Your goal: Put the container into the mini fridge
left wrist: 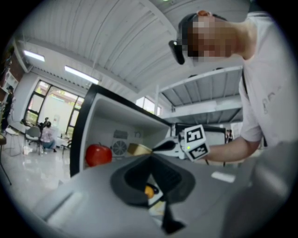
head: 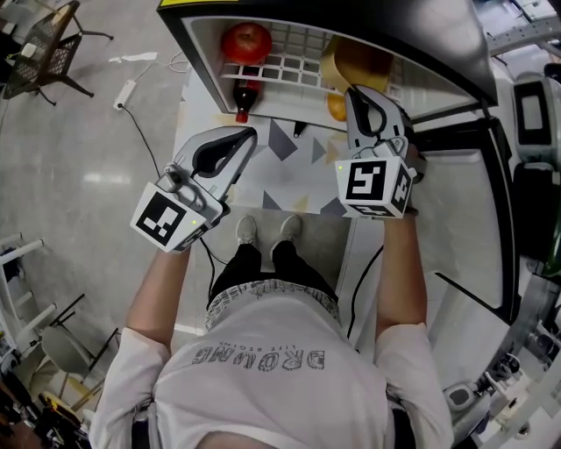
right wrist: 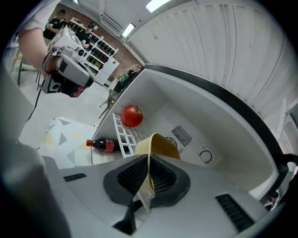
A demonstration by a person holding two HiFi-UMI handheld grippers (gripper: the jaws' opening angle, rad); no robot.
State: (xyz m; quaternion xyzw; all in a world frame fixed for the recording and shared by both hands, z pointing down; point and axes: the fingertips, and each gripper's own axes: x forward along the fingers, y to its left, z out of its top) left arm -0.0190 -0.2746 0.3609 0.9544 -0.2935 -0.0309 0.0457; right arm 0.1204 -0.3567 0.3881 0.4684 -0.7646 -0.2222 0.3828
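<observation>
Container (right wrist: 163, 144), half-hidden, pinched in right hand-held gripper (right wrist: 149, 163); left hand-held gripper (left wrist: 151, 160) closed, empty.

You have one mini fridge (head: 394, 26) in front of you. Inside it you can count one red apple (head: 246, 40), one cola bottle (head: 246, 95), one small orange fruit (head: 337, 107) and one white wire shelf (head: 294, 68). There is one yellow container (head: 359, 61). You hold two tongs, the left tongs (head: 245, 136) and the right tongs (head: 355, 95). Each carries one marker cube, which makes two: the left cube (head: 166, 219) and the right cube (head: 372, 184). On the floor you have one patterned mat (head: 289, 167), one white power strip (head: 125, 92) and one black chair (head: 48, 44). Your two shoes, the left shoe (head: 246, 231) and the right shoe (head: 290, 228), complete the count.
</observation>
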